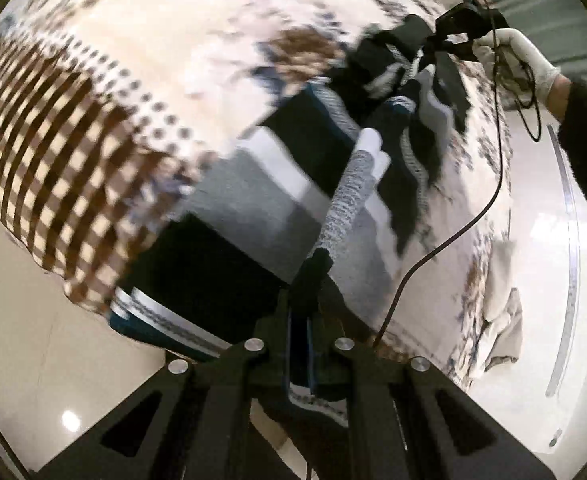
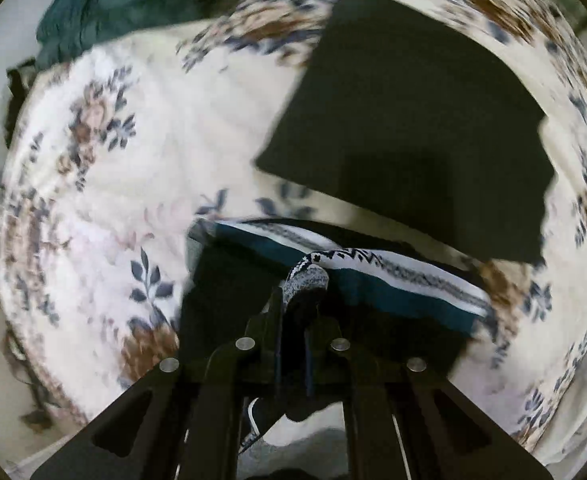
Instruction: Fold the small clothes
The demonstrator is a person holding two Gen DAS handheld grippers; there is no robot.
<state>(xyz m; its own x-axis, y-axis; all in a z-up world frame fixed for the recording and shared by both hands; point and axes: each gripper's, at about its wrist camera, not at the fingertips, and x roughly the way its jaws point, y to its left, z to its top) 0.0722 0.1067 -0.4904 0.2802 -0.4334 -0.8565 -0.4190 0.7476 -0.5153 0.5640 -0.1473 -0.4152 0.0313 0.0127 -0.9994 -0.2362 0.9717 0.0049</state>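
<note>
While both grippers (left, right) clamp it, the sweater stretches between them.

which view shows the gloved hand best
The left wrist view: the white-gloved hand sits at upper right, holding the other gripper and its cable. The right wrist view shows none of it, only fabric.

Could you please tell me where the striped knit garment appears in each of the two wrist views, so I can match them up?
Left wrist view: the striped knit garment stretches from the left gripper at bottom centre up to the right gripper at upper right.
Right wrist view: it lies at lower centre, one edge pinched in the right gripper.
Shared landmark: the floral bedspread.
</note>
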